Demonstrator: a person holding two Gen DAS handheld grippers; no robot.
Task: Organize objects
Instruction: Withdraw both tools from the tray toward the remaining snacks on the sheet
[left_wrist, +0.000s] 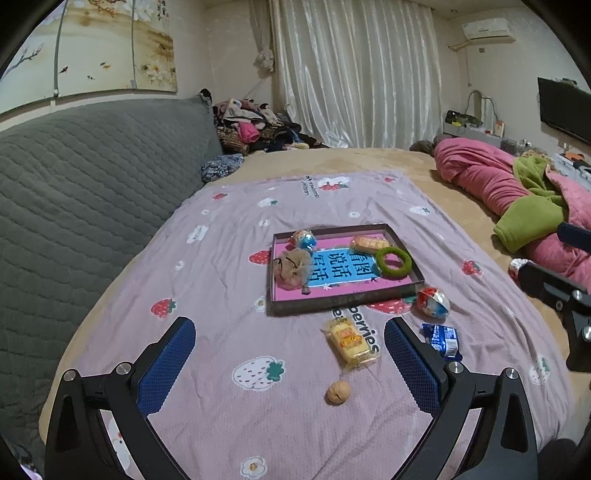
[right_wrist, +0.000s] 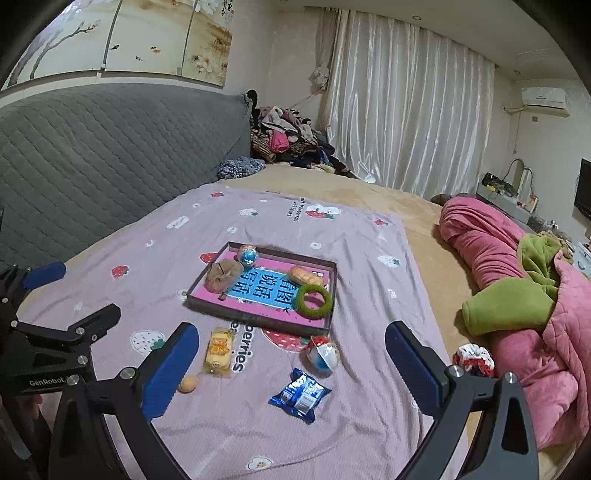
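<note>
A shallow brown box lid tray (left_wrist: 334, 304) (right_wrist: 258, 321) with a pink and blue floor lies on the strawberry blanket. In it are a green ring (left_wrist: 394, 262) (right_wrist: 314, 301), a wrapped bun (left_wrist: 369, 243), a brown pouch (left_wrist: 291, 267) and a foil egg (left_wrist: 305, 239). In front of it lie a yellow cake packet (left_wrist: 351, 342) (right_wrist: 218, 350), a walnut (left_wrist: 338, 393) (right_wrist: 187, 384), a red-and-blue foil egg (left_wrist: 434, 301) (right_wrist: 323, 353) and a blue snack packet (left_wrist: 445, 339) (right_wrist: 300, 396). My left gripper (left_wrist: 290, 365) is open and empty above the walnut. My right gripper (right_wrist: 291, 369) is open and empty above the blue packet.
A grey quilted sofa back (left_wrist: 74, 206) runs along the left. Pink and green bedding (right_wrist: 517, 295) is piled at the right. A clothes heap (left_wrist: 255, 125) sits by the curtain. A small red and white knitted thing (right_wrist: 474, 360) lies by the bedding.
</note>
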